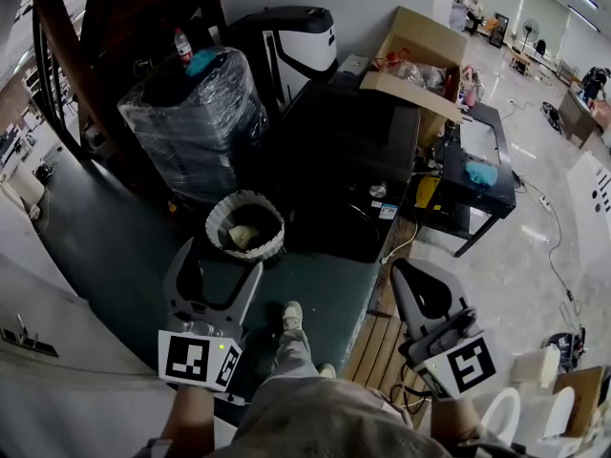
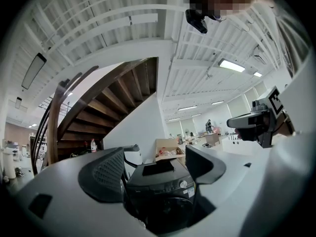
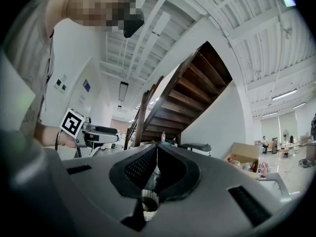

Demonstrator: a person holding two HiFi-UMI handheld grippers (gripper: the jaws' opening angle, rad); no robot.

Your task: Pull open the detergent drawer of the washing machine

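Spread wide and empty at the left gripper (image 1: 221, 260) - aimed level at the washer (image 2: 163, 194), framed between the jaws but well apart from them. Pressed shut on nothing at the right gripper (image 1: 405, 271). Farther out, past a basket (image 1: 245, 225) just beyond the left gripper, only the washer's dark front. Hard to pick the drawer out of the panel - probably at its left end, lying left to right, to be pulled toward the near side, so closer to the left gripper
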